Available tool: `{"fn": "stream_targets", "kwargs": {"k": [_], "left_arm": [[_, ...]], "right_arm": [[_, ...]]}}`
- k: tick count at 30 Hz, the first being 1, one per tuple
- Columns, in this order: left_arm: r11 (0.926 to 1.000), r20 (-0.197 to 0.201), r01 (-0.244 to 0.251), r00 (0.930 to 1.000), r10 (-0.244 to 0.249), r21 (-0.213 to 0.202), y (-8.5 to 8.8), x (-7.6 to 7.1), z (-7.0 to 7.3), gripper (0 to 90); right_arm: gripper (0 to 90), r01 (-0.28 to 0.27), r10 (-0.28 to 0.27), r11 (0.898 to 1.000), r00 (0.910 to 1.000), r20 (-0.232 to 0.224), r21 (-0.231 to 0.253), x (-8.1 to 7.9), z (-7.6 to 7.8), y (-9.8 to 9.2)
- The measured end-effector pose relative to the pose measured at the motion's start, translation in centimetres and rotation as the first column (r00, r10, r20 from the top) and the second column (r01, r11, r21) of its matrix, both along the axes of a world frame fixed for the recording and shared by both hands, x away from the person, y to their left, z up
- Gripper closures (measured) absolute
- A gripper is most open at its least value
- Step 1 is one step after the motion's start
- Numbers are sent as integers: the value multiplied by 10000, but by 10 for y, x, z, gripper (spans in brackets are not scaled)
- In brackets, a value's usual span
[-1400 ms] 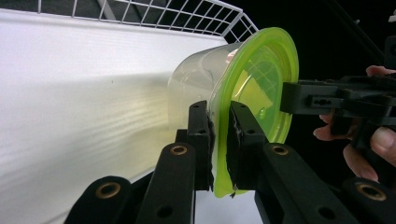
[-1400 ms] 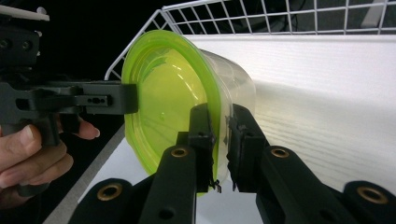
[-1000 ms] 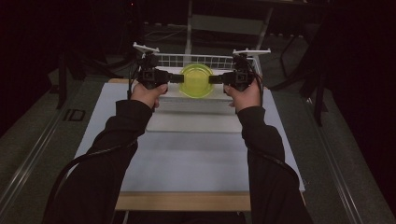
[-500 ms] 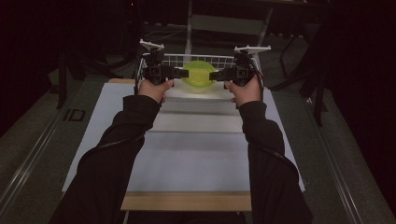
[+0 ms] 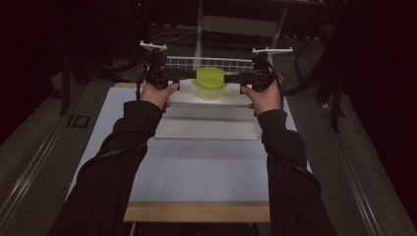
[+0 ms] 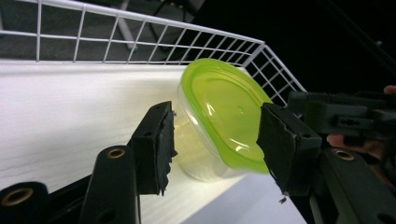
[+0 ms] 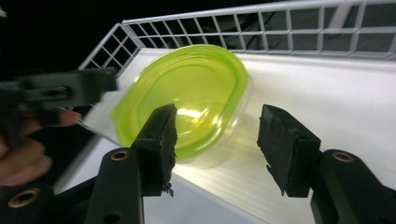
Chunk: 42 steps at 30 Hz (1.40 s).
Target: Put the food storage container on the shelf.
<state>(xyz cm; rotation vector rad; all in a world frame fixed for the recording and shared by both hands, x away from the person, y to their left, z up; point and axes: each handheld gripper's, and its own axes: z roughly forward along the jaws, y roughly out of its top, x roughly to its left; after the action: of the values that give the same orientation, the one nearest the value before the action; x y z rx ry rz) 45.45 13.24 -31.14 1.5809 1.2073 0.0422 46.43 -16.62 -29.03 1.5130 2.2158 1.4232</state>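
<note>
A clear plastic container [image 5: 210,91] with a lime-green lid [image 5: 210,77] sits on a raised white shelf [image 5: 187,98] at the far end of the table [image 5: 196,167], at about twelve o'clock in the high view, just in front of a white wire-grid fence [image 5: 211,63]. No brand, label or writing can be read on the lid or the tub in any view.

The left gripper [image 5: 183,74] reaches in from nine o'clock of the container and the right gripper [image 5: 236,77] from three o'clock, both held level at lid height by the person's hands [image 5: 156,94].

In the left gripper view the two black jaws stand wide apart, with the container [image 6: 212,135] between and beyond them; the lid [image 6: 224,112] tilts toward the camera. The pads [image 6: 163,144] grip nothing, though whether the right-hand pad touches the lid rim I cannot tell. The right gripper [image 6: 336,114] shows at three o'clock.

In the right gripper view the jaws also gape, with nothing clamped. The container [image 7: 219,140] lies at eleven o'clock, partly behind the left-hand pad [image 7: 161,140], and the lid [image 7: 182,98] faces up. The left gripper [image 7: 60,91] enters from nine o'clock.
</note>
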Motion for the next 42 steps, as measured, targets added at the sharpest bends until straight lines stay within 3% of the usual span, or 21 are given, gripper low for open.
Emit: {"fn": "stream_targets", "kwargs": {"k": [3, 4, 6, 7, 8, 11, 12, 15, 17, 21, 25, 32, 34, 35, 38, 42], "left_arm": [[10000, 253, 34, 9997, -32, -61, 3, -5, 0, 381], [9997, 693, 82, 9976, -67, -214, 7, -12, -1, 369], [9997, 693, 82, 9976, -67, -214, 7, -12, -1, 362], [9975, 1457, 635, 9876, -582, -323, 11, -25, -4, 283], [9968, 1730, 775, 9822, -729, -198, 12, -29, -6, 264], [9984, 2475, 562, 9674, -545, 1, 14, -44, -15, 209], [9989, 2710, 474, 9615, -457, 3, 14, -48, -20, 142], [9986, 2939, 359, 9548, -456, 384, 14, -59, -34, 8], [9988, 3272, 161, 9445, -304, 464, 15, -67, -43, 8], [9986, 3379, 297, 9402, -426, 435, 15, -76, -55, 8], [9977, 3621, 287, 9308, -489, 611, 13, -81, -60, 8], [9968, 3730, 292, 9262, -550, 746, 13, -83, -63, 8], [9966, 3640, 330, 9296, -581, 748, 13, -83, -63, 8], [9968, 3693, 318, 9276, -568, 734, 13, -84, -64, 8], [9952, 3819, 366, 9217, -686, 905, 14, -87, -64, 8], [9936, 3787, 582, 9210, -909, 969, 16, -93, -67, 9]], "right_arm": [[503, -173, 192, 9986, 9991, 387, -500, -10, 0, 0], [521, -194, 225, 9976, 9987, 452, -665, -14, -2, 0], [521, -232, 275, 9963, 9983, 514, -832, -17, -4, 0], [669, -292, 343, 9950, 9981, 516, -956, -25, -11, 0], [728, -347, 392, 9950, 9981, 471, -938, -27, -14, 1], [874, -630, 677, 9915, 9970, 373, -1136, -35, -29, 10], [898, -596, 643, 9912, 9973, 365, -1181, -37, -34, 14], [899, -734, 783, 9909, 9961, 399, -1125, -39, -46, 25], [899, -833, 875, 9924, 9952, 434, -904, -39, -50, 31], [897, -812, 855, 9932, 9951, 493, -829, -35, -53, 39], [894, -598, 629, 9959, 9970, 445, -681, -28, -51, 41], [863, -296, 318, 9972, 9990, 311, -683, -16, -50, 46], [858, -237, 274, 9953, 9989, 388, -935, -15, -50, 48], [858, -253, 281, 9959, 9991, 317, -867, -15, -50, 49], [846, -346, 370, 9969, 9988, 334, -700, -21, -49, 49], [776, -918, 958, 9936, 9936, 604, -661, -39, -47, 52]]}}
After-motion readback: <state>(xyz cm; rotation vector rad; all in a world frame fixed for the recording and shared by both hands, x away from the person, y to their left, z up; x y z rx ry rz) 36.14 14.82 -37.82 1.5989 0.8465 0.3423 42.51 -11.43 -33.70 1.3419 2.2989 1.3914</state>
